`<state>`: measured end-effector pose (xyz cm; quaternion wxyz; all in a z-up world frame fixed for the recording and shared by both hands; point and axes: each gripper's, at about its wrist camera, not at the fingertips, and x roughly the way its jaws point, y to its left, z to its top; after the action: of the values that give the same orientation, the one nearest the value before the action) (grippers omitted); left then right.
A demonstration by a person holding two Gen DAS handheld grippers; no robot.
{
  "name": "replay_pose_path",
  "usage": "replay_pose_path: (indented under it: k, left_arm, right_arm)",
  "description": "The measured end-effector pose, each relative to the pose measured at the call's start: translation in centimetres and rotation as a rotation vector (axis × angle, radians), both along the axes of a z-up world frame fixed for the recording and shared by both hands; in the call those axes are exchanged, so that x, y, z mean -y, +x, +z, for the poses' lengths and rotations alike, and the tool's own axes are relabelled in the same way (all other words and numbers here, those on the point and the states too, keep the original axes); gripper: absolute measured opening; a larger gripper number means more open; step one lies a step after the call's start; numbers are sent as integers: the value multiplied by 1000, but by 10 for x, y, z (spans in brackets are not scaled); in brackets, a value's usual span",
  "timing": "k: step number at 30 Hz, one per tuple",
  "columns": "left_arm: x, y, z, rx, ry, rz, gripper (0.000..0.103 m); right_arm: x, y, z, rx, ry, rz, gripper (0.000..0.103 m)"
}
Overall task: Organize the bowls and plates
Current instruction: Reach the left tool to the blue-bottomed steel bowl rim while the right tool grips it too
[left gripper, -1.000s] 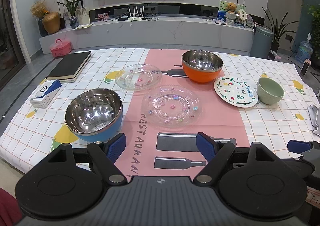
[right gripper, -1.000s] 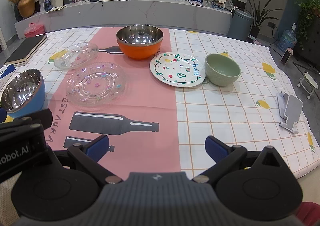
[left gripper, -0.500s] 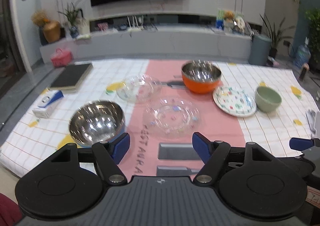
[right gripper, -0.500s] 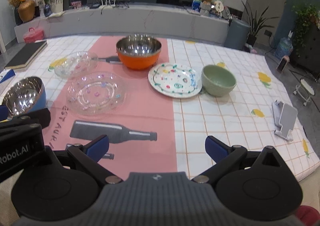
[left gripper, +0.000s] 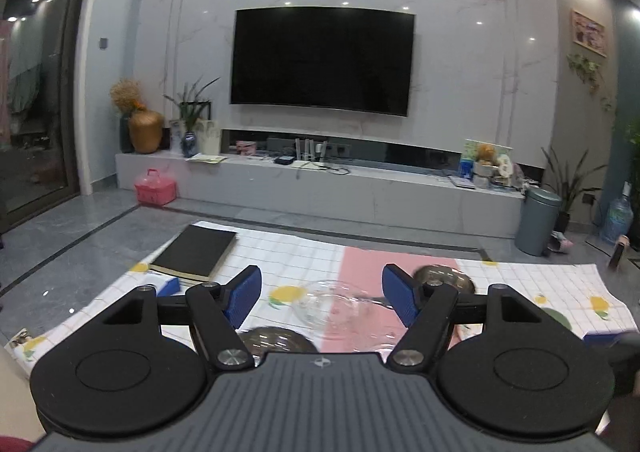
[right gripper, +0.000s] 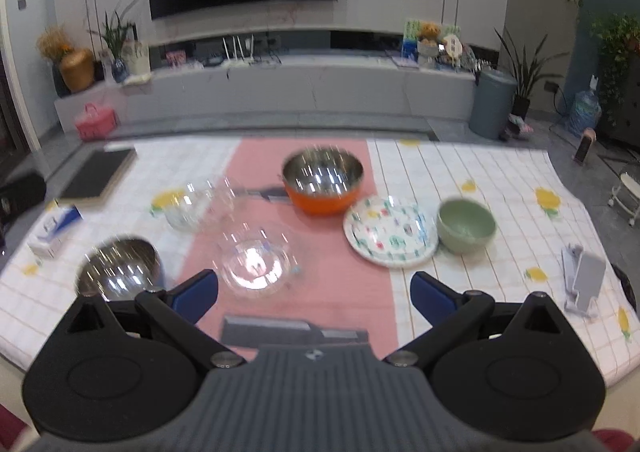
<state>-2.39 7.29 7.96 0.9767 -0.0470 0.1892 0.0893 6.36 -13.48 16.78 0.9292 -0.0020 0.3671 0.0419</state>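
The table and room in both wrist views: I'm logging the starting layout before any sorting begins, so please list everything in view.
Steel bowls: two, orange centre back, blue front left.
Glass plates: two, clear, one front centre, one behind it.
Painted plate: one, white, right of centre.
Green bowl: one, beside the painted plate.
Notebook: one, black, back left.
Small box: one, white and blue, left edge.
Phone stand: one, grey, right edge.
Television: one, black, wall.
Left gripper: open, empty.
Right gripper: open, empty.

On the counter (right gripper: 500, 180) we see the patterned plate (right gripper: 390, 230) just left of the small bowl (right gripper: 466, 226), the two-tone bowl (right gripper: 323, 180) behind it, two glass plates (right gripper: 256, 258) further left, a book (right gripper: 100, 176) far left.
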Motion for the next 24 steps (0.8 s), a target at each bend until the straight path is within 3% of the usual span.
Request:
replay_pose_path:
  k: [5,10,13,16,19,22,24]
  left_arm:
    - [-23,23,-4,-160,52,39,89]
    - [-39,36,-17,-167,199,174,99]
    - [-55,47,-29,-217,173,175,99]
    - [-66,54,-36,-186,169,150,99]
    - [-80,60,-39,-187,65,148,97]
    - [-98,57,-43,-107,-58,169,95]
    - [-104,55,-47,-72,-84,183,95]
  right_arm:
    - [-31,17,36,83,-32,-18,100]
    - [-64,44,53,117,-4,-21,100]
    - [-80,67,48,83,46,-21,100]
    - [-95,86,33,55,66,-19,100]
    - [-108,98,6,20,70,1,100]
    - [-118,105,-28,-18,71,53,100]
    - [-121,106,-51,-45,72,95,100]
